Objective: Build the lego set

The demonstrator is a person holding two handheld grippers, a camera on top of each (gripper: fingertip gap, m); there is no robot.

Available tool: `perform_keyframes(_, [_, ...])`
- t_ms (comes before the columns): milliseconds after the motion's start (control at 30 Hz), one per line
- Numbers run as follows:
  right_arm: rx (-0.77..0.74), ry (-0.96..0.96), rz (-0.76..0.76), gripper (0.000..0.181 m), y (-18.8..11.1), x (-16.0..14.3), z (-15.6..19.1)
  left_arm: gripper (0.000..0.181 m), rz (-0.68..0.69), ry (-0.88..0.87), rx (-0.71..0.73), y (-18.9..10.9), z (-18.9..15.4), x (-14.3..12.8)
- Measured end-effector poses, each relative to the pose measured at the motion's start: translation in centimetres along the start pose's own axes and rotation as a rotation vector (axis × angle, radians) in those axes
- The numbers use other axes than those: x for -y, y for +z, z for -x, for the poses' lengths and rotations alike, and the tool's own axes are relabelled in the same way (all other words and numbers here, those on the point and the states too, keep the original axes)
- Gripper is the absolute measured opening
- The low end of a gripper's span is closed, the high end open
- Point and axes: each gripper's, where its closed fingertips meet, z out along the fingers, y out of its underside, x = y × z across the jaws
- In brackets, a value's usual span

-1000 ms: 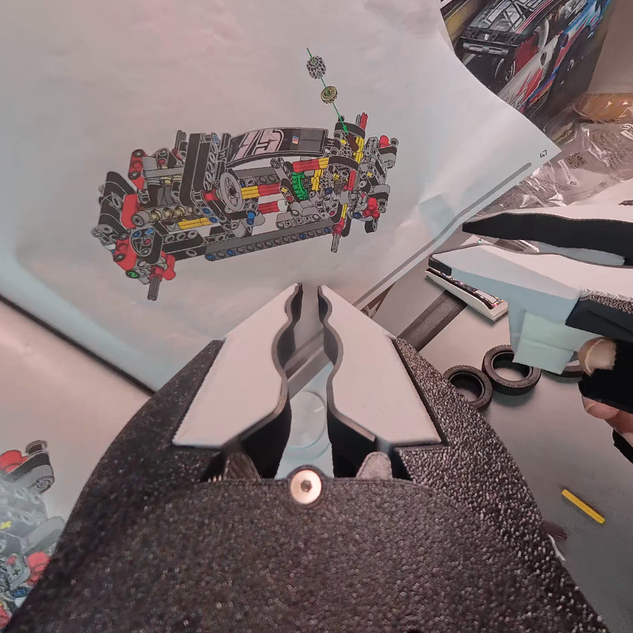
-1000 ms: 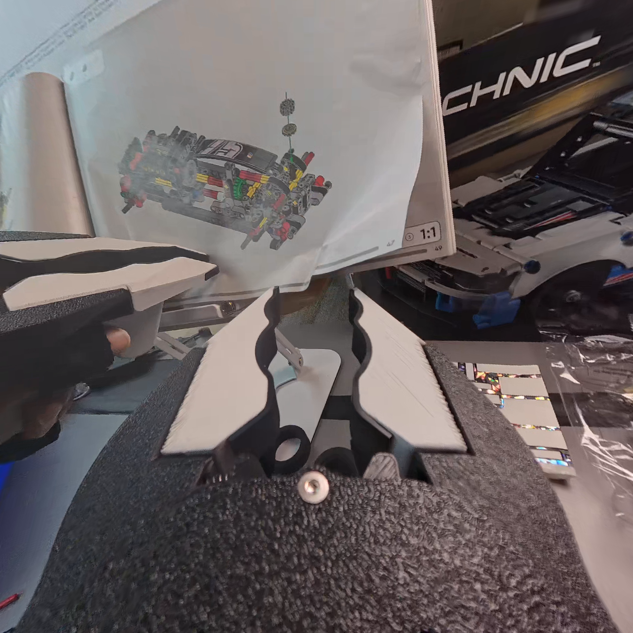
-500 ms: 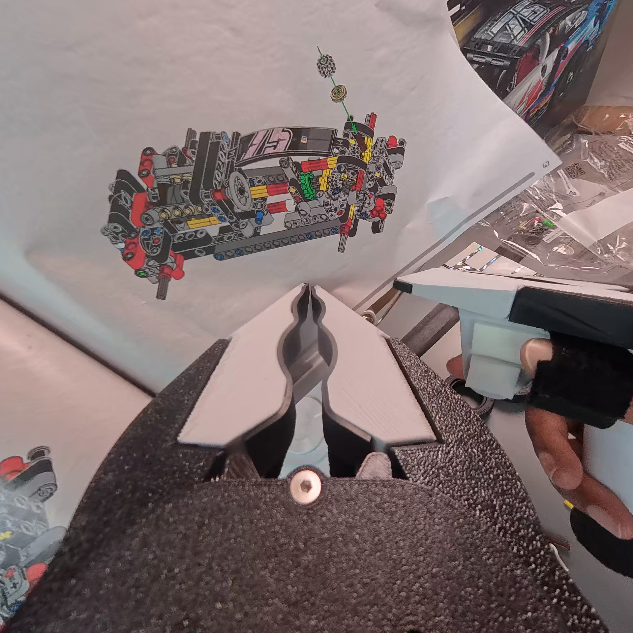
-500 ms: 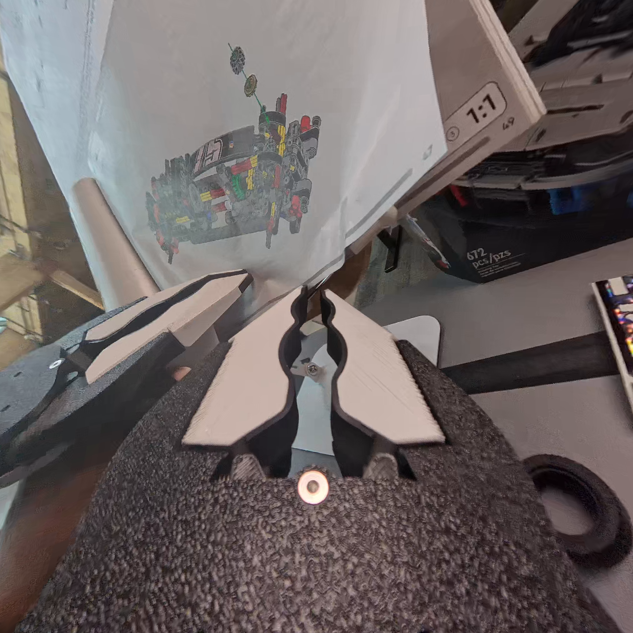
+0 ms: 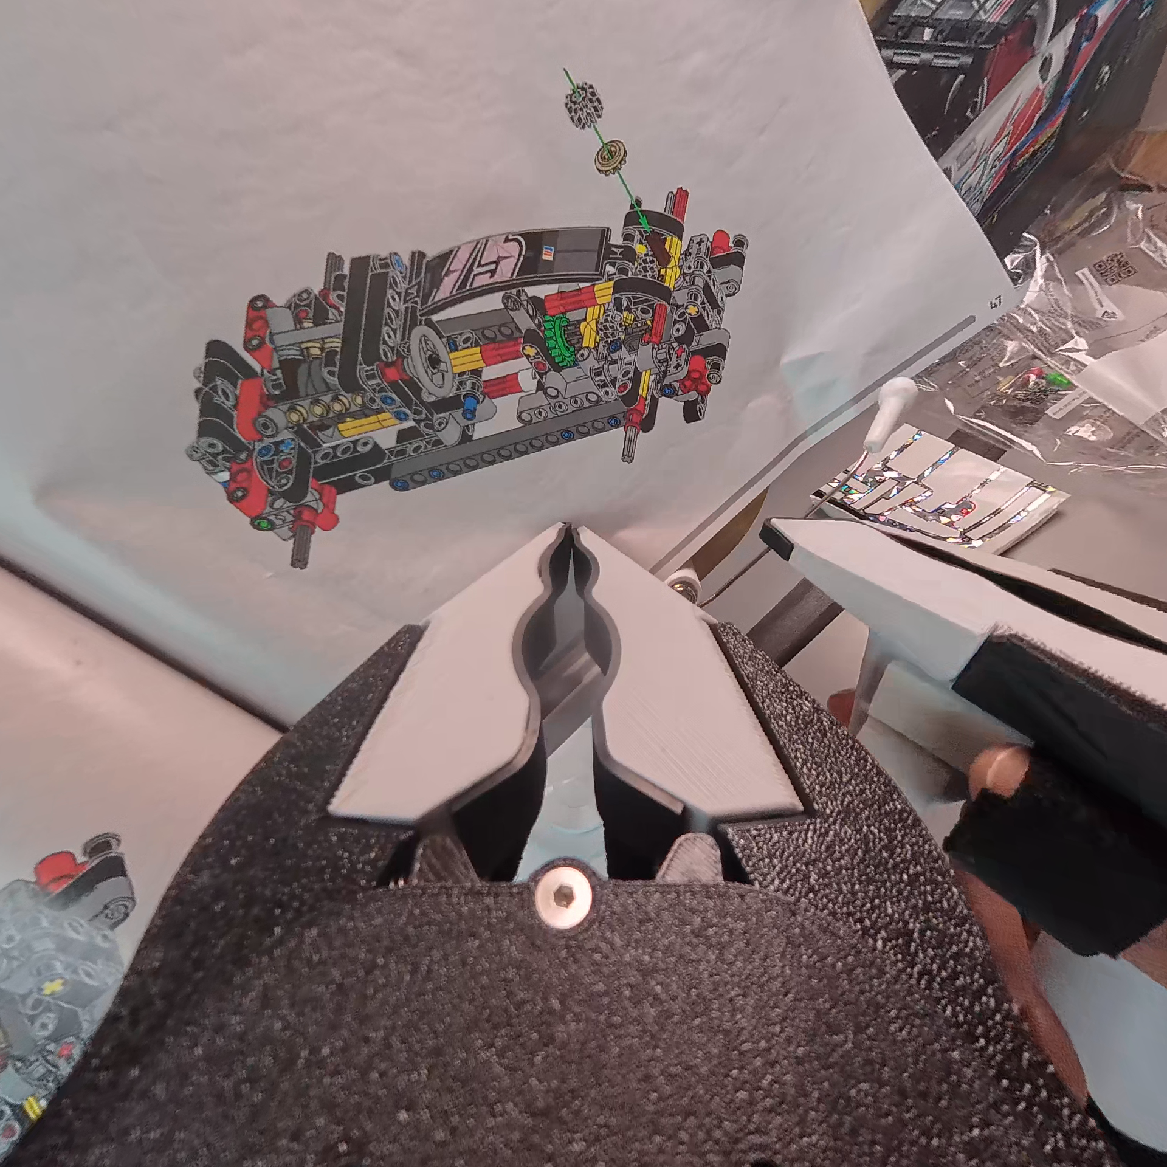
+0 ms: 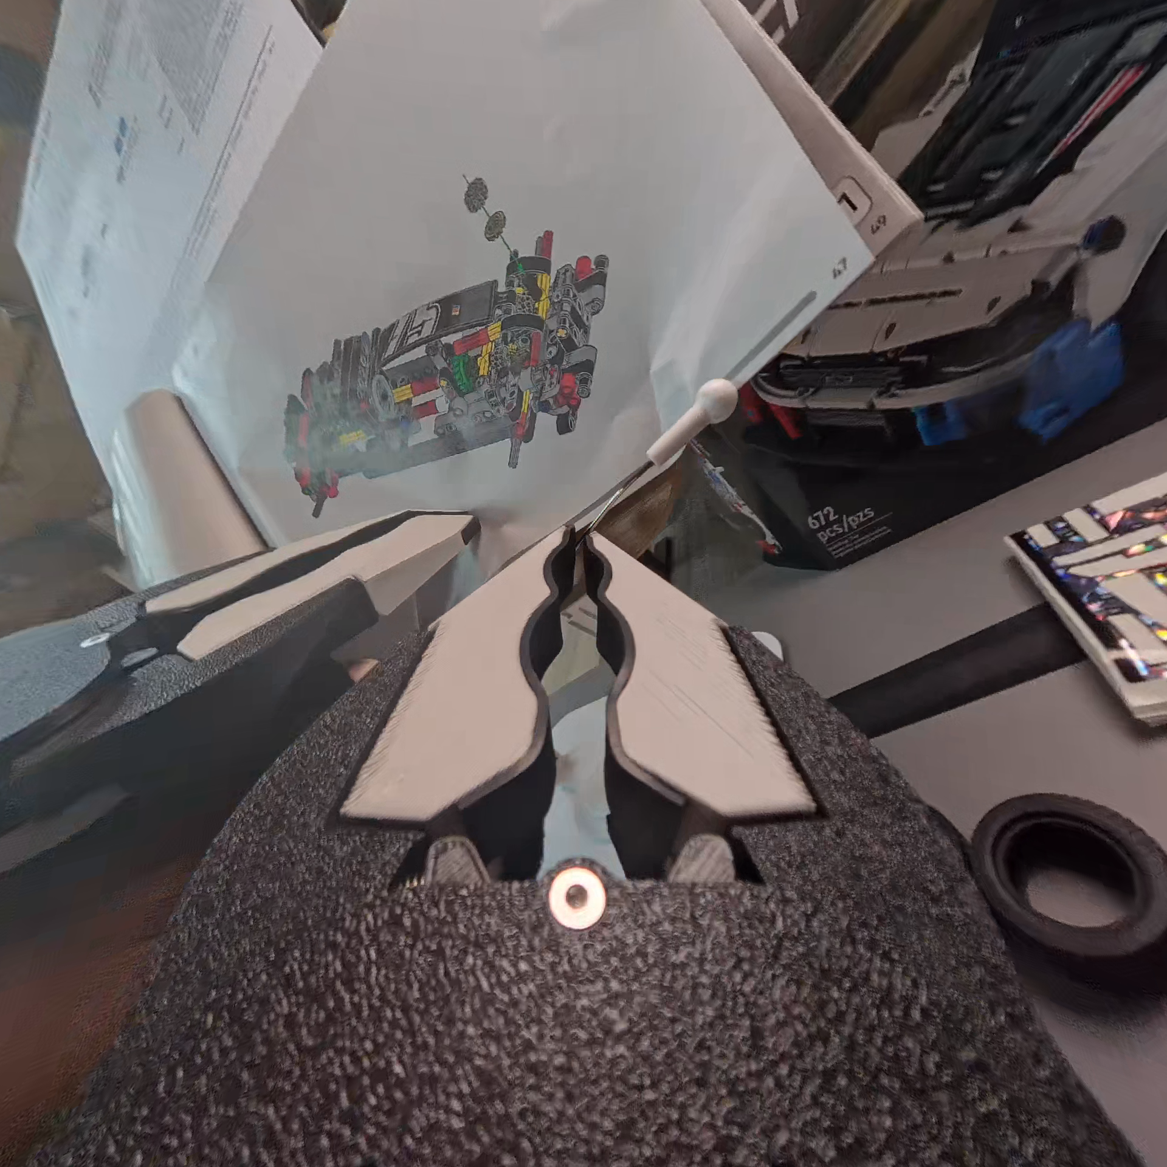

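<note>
Left gripper (image 5: 570,533): fingers pressed together at the tips against the lower edge of the instruction booklet (image 5: 442,189), apparently pinching the page, though contact is not certain; right gripper (image 6: 580,537): tips nearly closed around a thin wire arm with a white knob (image 6: 701,420), part of the booklet stand; whether it truly grips the wire cannot be told. Booklet stands propped upright at the far side, open to a chassis diagram; set box (image 6: 947,379) behind it, far right; sticker sheet (image 6: 1111,600) flat on the grey table (image 6: 947,631) at right; one black tyre (image 6: 1073,884) near right.
</note>
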Motion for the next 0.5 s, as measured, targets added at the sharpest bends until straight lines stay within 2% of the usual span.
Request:
perform_keyframes(33, [-0.014,-0.065,-0.008,0.0,0.1,0.1,0.0,0.0,0.001,0.0,-0.001,0.0,0.0,0.0])
perform_keyframes(100, [-0.018,-0.135,-0.015,0.0,0.2,0.3,0.2,0.0,0.001,0.005,-0.003,0.0,0.0,0.0])
perform_keyframes(233, [-0.022,-0.463,-0.011,0.0,0.8,0.8,1.2,0.0,-0.007,0.003,-0.014,-0.1,-0.1,0.1])
perform_keyframes(367, [0.049,-0.791,0.126,0.0,2.2,0.6,2.5,0.0,-0.025,-0.013,-0.031,-0.2,-0.2,0.0])
perform_keyframes(500, [0.106,-0.815,0.218,0.0,2.1,0.5,2.5,0.019,-0.037,-0.082,-0.114,-1.1,-0.8,-0.3])
